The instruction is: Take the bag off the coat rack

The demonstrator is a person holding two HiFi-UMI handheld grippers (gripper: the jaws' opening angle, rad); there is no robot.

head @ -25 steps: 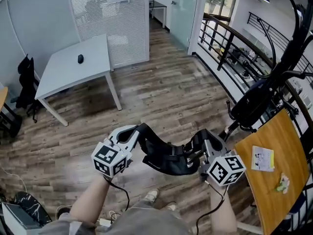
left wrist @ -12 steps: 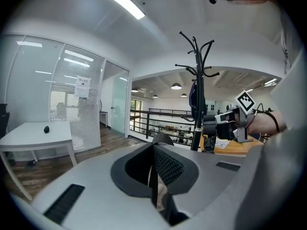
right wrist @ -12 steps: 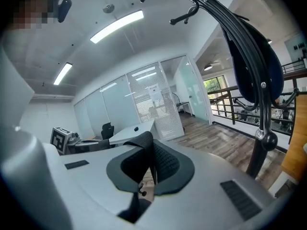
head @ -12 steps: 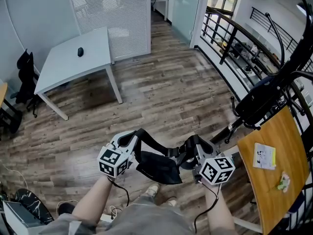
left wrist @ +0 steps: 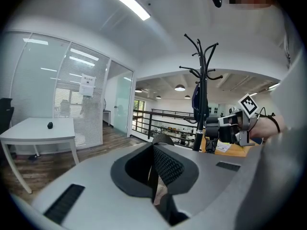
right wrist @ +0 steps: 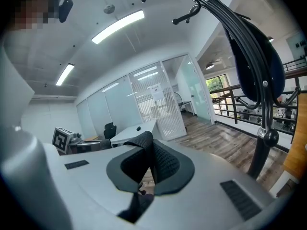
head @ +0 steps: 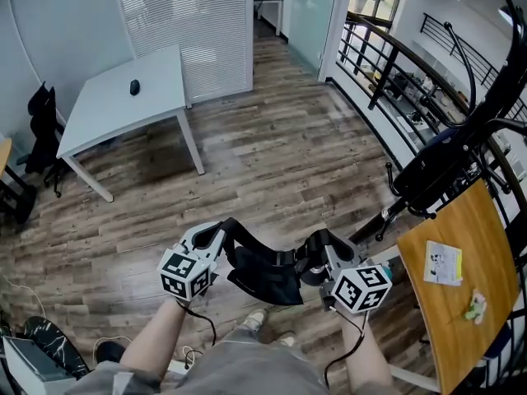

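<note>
Both tongs are clamped on the bag's black strap: the left tongs (left wrist: 154,170) pinch one stretch of it, the right tongs (right wrist: 147,169) another, and in each gripper view I see the webbing squeezed flat between closed pads. The bag (head: 265,275) sags between the two of them, low in front of the person's legs and above the plank floor (head: 272,151). It is off the coat rack and well apart from it.

The coat rack (head: 486,97) stands at the right, by the black railing (head: 370,64), with a dark blue item (head: 435,164) hanging on it; I cannot tell what that item is. A white surface (head: 107,118) sits far off at the upper left by the glass wall, carrying a dark mouse (head: 133,87). A wooden surface (head: 461,327) fills the lower right, just beside the right gripper's marker cube, with a printed sheet of paper (head: 442,263) lying on it.
</note>
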